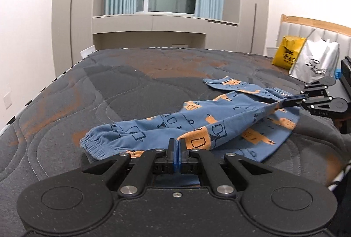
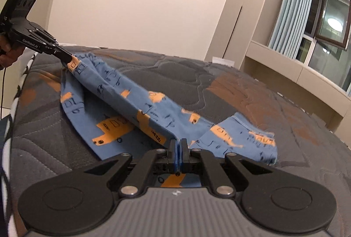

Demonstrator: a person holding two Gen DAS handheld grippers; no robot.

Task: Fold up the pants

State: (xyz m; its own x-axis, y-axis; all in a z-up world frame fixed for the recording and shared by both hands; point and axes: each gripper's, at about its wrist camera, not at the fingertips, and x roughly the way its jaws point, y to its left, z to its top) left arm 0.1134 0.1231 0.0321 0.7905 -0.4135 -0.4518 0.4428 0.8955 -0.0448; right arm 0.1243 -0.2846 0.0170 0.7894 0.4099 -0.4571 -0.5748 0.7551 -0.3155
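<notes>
Left wrist view: both tongs, left tongs (image 1: pixel 176 144) and right tongs (image 1: pixel 283 103), pinch the pants (image 1: pixel 197 127), stretched long between them across the bed (image 1: pixel 109 87).

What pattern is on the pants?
Blue pants with orange blocks and dark line doodles, clearest in the right wrist view.

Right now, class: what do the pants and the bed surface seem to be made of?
Pants: soft knit fabric, probably cotton, matte; they drape, crease, and have a gathered ribbed cuff. Mattress: quilted textile cover, slightly sheened; stitched curving seams puff the grey and brown panels.
</notes>
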